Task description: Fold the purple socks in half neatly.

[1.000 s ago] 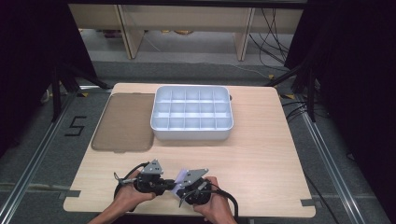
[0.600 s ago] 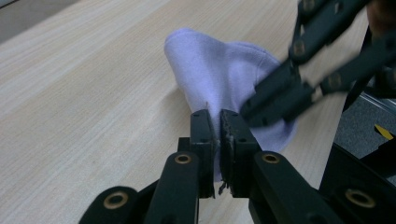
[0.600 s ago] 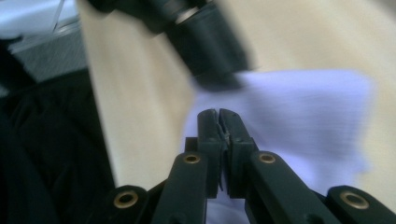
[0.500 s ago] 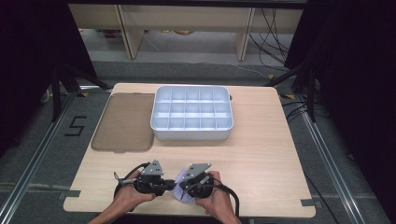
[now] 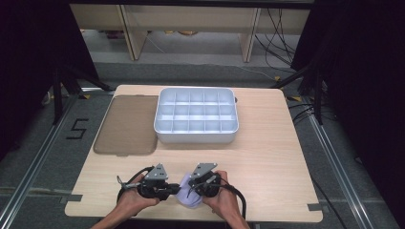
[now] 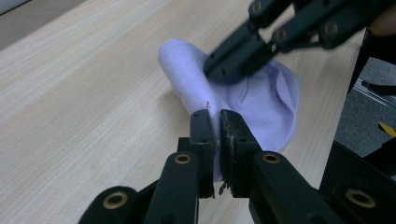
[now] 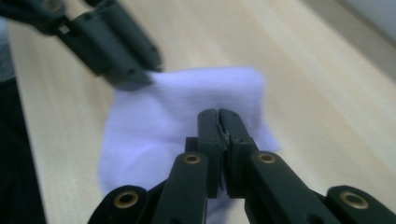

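A lilac cloth [image 5: 187,199] lies bunched near the table's front edge, between my two hands. My left gripper [image 5: 175,191] pinches its left edge; in the left gripper view the jaws [image 6: 219,119] stand shut with the cloth [image 6: 261,98] folded up between them. My right gripper [image 5: 192,190] is shut on the cloth's right part; in the right gripper view its gripper [image 7: 218,116] is closed over the cloth [image 7: 154,121]. Each gripper view shows the other gripper's tip on the cloth: right gripper [image 6: 224,72], left gripper [image 7: 133,79].
A white tray [image 5: 196,137] with several empty compartments stands at the middle back of the wooden table [image 5: 272,157]. A flat brown lid [image 5: 126,125] lies to its left. The table's front edge runs just below my hands.
My right gripper has shifted slightly to the right and away from the left one, so more of the cloth shows between them. The left hand has stayed still.
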